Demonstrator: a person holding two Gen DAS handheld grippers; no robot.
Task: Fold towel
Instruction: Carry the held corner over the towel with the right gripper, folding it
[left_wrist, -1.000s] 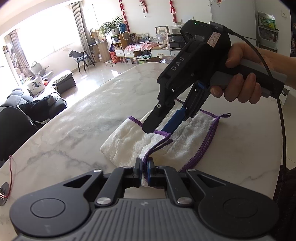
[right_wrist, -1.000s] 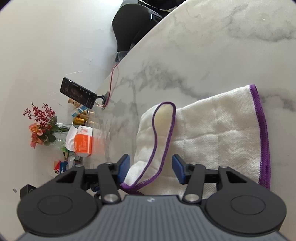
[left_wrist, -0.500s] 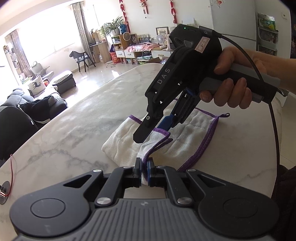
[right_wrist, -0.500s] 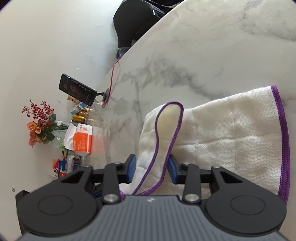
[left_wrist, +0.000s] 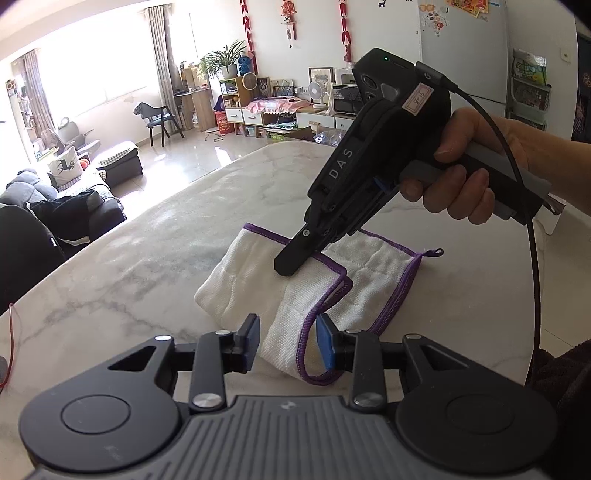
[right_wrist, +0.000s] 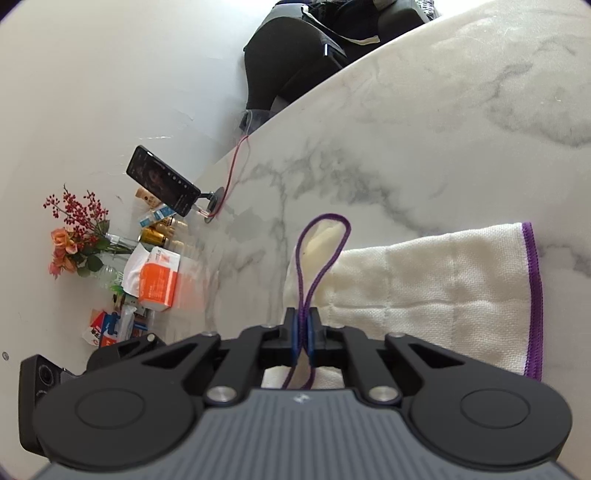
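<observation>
The white towel (left_wrist: 373, 273) with its purple hem is lying partly folded on the marble table (left_wrist: 155, 258), directly ahead of and below both tools. The right gripper (right_wrist: 303, 332) is clenching a doubled stretch of the purple hem between its blue pads (right_wrist: 294, 334); its jaws have just been closing, and the hem is looping out forward from the tips while the cloth is spreading away to the tool's right toward the far purple edge. The left gripper (left_wrist: 288, 345) is standing released: its jaws have just been opening, and the folded corner of the towel is sitting between the pads with a gap showing on each side, so nothing is being pinched there. Seen from the left tool, the right tool is reaching down from the upper right, held in the person's hand (left_wrist: 458, 184), its tips resting on the towel just beyond the near corner. The towel's long axis is running away from the left tool toward its upper right, roughly across the right tool's pointing line. Judging by this, the right hand is the one carrying the cloth for the coming fold, and the move is turning on drawing that held hem across the long axis toward the far edge.
</observation>
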